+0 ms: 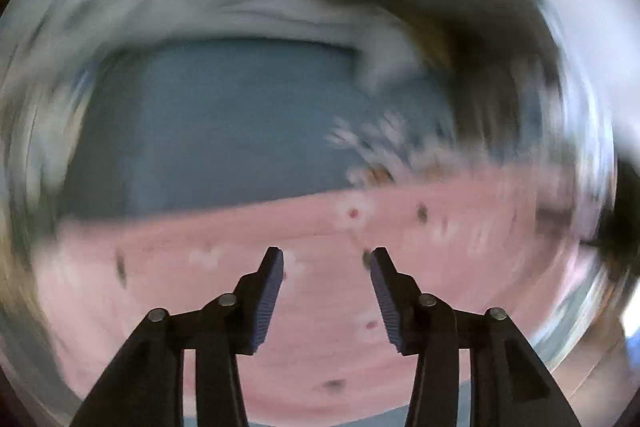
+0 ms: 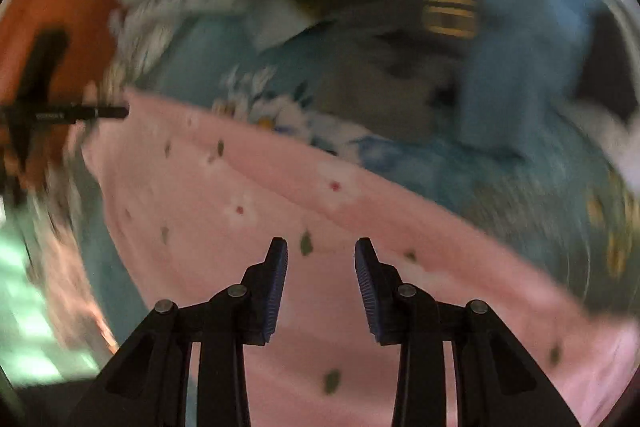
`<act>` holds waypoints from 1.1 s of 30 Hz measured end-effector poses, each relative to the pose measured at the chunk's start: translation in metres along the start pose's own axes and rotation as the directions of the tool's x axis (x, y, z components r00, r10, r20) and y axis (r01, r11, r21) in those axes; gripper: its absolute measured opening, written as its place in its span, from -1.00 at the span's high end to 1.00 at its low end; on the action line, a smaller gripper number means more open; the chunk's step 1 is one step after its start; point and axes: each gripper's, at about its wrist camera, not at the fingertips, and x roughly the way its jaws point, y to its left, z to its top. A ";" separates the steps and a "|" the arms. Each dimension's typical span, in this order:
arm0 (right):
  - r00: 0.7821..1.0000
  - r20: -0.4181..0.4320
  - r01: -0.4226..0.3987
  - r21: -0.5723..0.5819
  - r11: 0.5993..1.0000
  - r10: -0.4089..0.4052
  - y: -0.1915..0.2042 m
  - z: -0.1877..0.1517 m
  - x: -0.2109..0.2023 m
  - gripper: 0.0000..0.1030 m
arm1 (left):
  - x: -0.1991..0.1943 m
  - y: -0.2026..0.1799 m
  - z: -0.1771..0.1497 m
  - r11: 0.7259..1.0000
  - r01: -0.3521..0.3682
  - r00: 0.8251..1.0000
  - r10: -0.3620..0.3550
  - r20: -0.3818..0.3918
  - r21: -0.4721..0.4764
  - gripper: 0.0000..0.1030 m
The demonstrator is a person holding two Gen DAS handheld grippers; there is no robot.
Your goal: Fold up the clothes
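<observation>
We are hovering our left gripper point(image 1: 327, 255) and right gripper point(image 2: 321, 246), both with jaws apart and gripping nothing, over the pink floral cloth point(image 2: 280, 211) lying flat on the blue floral sheet point(image 2: 500, 179), so its folding looks barely begun, with 1 heap of unfolded clothes point(image 2: 360, 7) waiting beyond.

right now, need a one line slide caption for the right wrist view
Open right gripper poised over pink floral cloth, motion-blurred clothes pile beyond.

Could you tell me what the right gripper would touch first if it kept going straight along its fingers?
Most likely the pink flowered cloth: the right gripper is open and empty, and that cloth fills the view directly ahead of its fingertips. The picture is blurred, so the gap to it is unclear.
</observation>
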 end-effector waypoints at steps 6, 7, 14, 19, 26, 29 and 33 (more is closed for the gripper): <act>0.994 -0.113 -0.026 -0.150 0.988 0.009 0.010 0.016 0.038 0.30 | 0.040 -0.012 0.016 0.978 0.032 0.990 -0.003 -0.137 0.208 -0.06; 0.992 -0.129 -0.025 -0.169 0.985 0.003 0.011 0.017 0.042 0.30 | 0.048 -0.012 0.017 0.975 0.046 0.986 -0.009 -0.168 0.218 -0.06; 0.977 -0.213 -0.049 -0.191 0.980 0.008 0.011 0.020 0.053 0.35 | 0.074 -0.023 0.001 0.929 0.145 0.952 -0.037 -0.305 0.342 -0.02; 0.972 -0.235 -0.029 -0.210 0.977 -0.022 0.010 0.018 0.053 0.72 | 0.071 -0.009 0.002 0.940 0.168 0.956 -0.082 -0.283 0.297 0.28; 0.979 -0.201 -0.045 -0.132 0.990 0.018 0.005 0.021 0.043 0.94 | 0.051 -0.006 -0.009 0.937 0.167 0.975 -0.111 -0.192 0.308 0.89; 0.991 -0.131 -0.037 -0.090 0.995 0.025 -0.004 0.030 0.025 0.95 | 0.033 0.004 -0.004 0.950 0.166 0.983 -0.136 -0.126 0.263 0.89; 0.998 -0.070 -0.011 -0.075 0.997 0.005 -0.008 0.037 0.011 0.95 | 0.021 0.022 0.006 0.968 0.163 0.986 -0.155 -0.060 0.190 0.89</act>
